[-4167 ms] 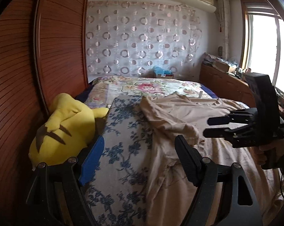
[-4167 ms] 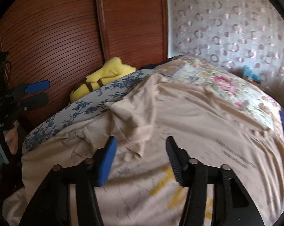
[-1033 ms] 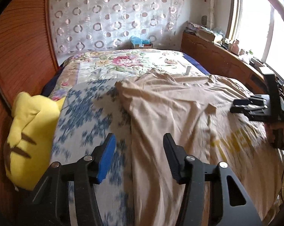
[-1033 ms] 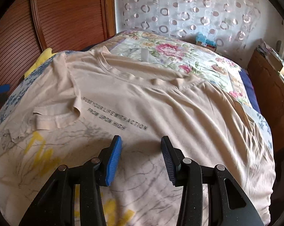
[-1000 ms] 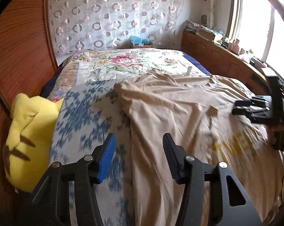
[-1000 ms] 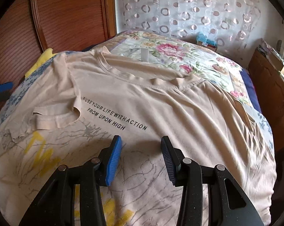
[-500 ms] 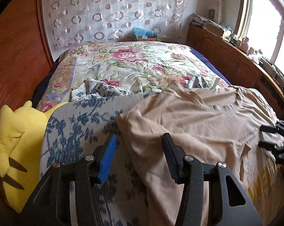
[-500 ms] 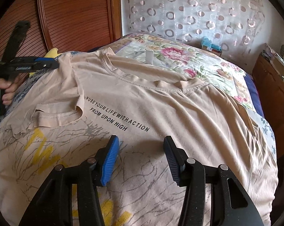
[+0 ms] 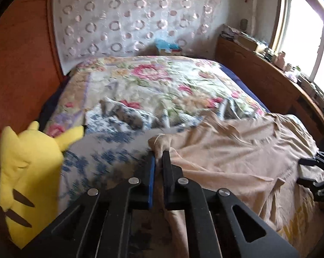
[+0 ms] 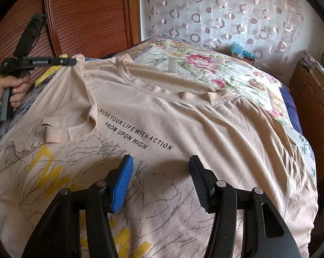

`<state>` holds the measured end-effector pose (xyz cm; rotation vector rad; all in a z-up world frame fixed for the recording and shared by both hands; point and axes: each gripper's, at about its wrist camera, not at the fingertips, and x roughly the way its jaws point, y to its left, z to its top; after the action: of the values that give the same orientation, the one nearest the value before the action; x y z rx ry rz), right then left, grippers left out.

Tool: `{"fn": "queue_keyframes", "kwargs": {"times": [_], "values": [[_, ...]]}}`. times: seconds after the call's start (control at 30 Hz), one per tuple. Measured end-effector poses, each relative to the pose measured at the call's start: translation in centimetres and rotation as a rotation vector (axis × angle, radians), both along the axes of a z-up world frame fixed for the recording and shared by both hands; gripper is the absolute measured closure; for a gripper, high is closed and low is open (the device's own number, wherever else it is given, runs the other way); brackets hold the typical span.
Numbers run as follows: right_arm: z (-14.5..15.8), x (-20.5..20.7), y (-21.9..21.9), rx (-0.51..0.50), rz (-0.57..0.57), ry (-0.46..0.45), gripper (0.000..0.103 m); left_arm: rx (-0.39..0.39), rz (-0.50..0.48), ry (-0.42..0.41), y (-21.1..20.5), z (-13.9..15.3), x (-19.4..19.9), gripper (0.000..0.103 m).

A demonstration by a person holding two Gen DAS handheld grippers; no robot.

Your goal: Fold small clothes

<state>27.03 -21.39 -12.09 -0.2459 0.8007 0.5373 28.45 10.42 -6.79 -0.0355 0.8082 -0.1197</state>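
Since the earlier frames, left gripper (image 9: pixel 159 160) has travelled from the T-shirt's side edge to its shoulder corner, and its jaws, previously apart, have just closed on that corner.

Left wrist view:
- Left gripper: jaws clamped together on a bunched fold of the beige T-shirt (image 9: pixel 237 154); a knob of fabric pokes out above the fingertips.
- T-shirt: spread over the right half of the bed, wrinkled, yellow print visible at the lower right.
- Blue-flowered sheet (image 9: pixel 101 157): under and left of the shirt, somewhat blurred.
- Floral quilt (image 9: pixel 157 79): covers the far part of the bed.
- Yellow plush toy (image 9: pixel 28 172): at the left edge, against the wooden panel.
- Right gripper (image 9: pixel 310 172): dark fingers at the right margin, just over the shirt.

Right wrist view:
- Right gripper (image 10: pixel 161 180): jaws have just been opening and stand apart over the shirt's printed front, nothing between the pads; one blue pad, one black.
- T-shirt (image 10: pixel 183 118): lies front up, neckline toward the far wall, black lettering across the chest, left sleeve folded inward over the body.
- Left gripper (image 10: pixel 72 61): at upper left, held by a hand (image 10: pixel 10 90), its tip pinching the shirt's shoulder corner and lifting it slightly off the bed.
- Wooden slatted panel (image 10: pixel 86 15): behind that gripper.
- Circle-patterned curtain (image 10: pixel 226 15): along the far wall.
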Motion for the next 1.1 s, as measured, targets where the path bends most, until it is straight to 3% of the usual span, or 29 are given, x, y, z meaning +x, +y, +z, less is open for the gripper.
{"fn": "queue_keyframes", "kwargs": {"times": [0.53, 0.7, 0.77, 0.83, 0.93, 1.1], "values": [[0.0, 0.1, -0.1, 0.0, 0.0, 0.0, 0.045, 0.075, 0.029, -0.025, 1.4, 0.7, -1.3, 0.091], [0.0, 0.0, -0.1, 0.0, 0.0, 0.0, 0.044, 0.036, 0.004, -0.067, 0.7, 1.8, -4.1, 0.06], [0.0, 0.1, -0.2, 0.0, 0.001, 0.0, 0.044, 0.013, -0.015, -0.073, 0.3, 1.9, -5.4, 0.059], [0.0, 0.1, -0.2, 0.0, 0.001, 0.0, 0.043, -0.014, -0.036, -0.061, -0.3, 1.8, -6.8, 0.051], [0.0, 0.1, -0.2, -0.001, 0.001, -0.001, 0.043, -0.034, -0.068, -0.059, -1.3, 1.8, -8.9, 0.03], [-0.1, 0.0, -0.3, 0.003, 0.003, 0.002, 0.043, -0.017, -0.063, -0.085, -3.1, 2.1, -12.4, 0.028]]}}
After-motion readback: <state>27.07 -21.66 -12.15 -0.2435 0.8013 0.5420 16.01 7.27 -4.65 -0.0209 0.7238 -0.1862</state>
